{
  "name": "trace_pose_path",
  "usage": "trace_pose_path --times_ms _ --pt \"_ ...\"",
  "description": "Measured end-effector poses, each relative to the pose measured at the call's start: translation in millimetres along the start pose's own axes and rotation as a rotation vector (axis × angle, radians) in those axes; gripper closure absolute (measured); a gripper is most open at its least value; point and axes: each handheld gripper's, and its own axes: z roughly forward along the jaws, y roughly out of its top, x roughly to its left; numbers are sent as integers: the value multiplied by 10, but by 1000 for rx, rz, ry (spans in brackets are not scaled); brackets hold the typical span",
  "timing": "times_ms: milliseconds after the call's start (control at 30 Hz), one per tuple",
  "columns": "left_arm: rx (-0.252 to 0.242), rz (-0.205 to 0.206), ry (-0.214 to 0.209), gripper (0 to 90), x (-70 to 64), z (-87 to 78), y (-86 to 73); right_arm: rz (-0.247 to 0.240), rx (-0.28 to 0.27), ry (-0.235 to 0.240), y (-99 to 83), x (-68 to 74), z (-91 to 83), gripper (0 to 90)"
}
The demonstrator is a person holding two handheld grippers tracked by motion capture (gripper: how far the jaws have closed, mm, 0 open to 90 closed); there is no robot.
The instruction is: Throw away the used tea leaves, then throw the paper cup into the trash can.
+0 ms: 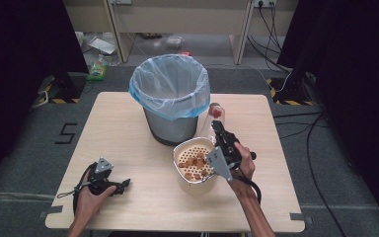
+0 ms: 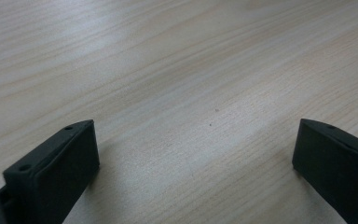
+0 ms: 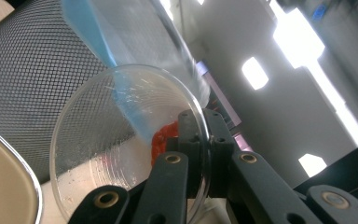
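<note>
Beside the mesh bin with blue liner (image 1: 170, 101), right gripper (image 1: 219, 129) pinching a clear plastic cup's (image 3: 130, 144) rim at two o'clock of the cream colander bowl (image 1: 193, 160), left gripper (image 2: 193, 163) resting spread wide on the pale wooden table (image 1: 128, 143) at seven o'clock.

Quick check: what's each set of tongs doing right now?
Left tongs: open, empty, low over the table.
Right tongs: shut on the clear plastic cup rim.

left claw (image 2: 196, 158) open, right claw (image 3: 205, 135) clamped
</note>
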Motion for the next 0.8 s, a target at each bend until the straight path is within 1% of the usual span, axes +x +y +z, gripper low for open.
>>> trace_pose_path --times_ms 33,67,100,133,167,200,233,267,300,333,367,400,567,600,633,733,767,800 --pt "0 1 1 0 1 0 1 33 9 1 -19 -23 8 879" --pt "-1 0 2 0 0 2 2 71 22 13 -41 -59 27 879" --pt "-1 0 2 0 0 3 3 156 44 30 -87 -118 61 879" --pt "-1 0 3 0 0 4 3 156 44 30 -87 -118 61 879" --pt "-1 0 3 0 0 4 3 190 56 44 -103 -147 81 878" --pt "-1 0 3 0 1 5 4 251 74 58 -139 -208 120 878" --pt "-1 0 3 0 1 5 4 281 82 66 -161 -237 140 877" --pt "-1 0 3 0 1 6 5 281 82 66 -161 -237 140 877" --pt "-2 0 3 0 1 6 5 339 94 75 -226 -287 186 877" --pt "-2 0 3 0 0 6 5 339 94 75 -226 -287 186 877" --pt "-1 0 3 0 0 6 5 372 104 86 -263 -309 211 877" --pt "-2 0 3 0 0 6 5 395 112 91 -298 -329 236 877" --pt "-2 0 3 0 1 6 5 447 158 107 -415 -424 324 876" --pt "-1 0 3 0 1 6 5 466 168 108 -432 -470 341 876" --pt "-1 0 3 0 0 6 5 466 168 108 -432 -470 341 876" --pt "-1 0 3 0 0 6 5 470 180 111 -454 -547 385 876" --pt "-1 0 4 0 0 7 6 483 185 111 -471 -595 415 875" --pt "-1 0 4 0 0 7 6 493 189 113 -478 -615 432 875"
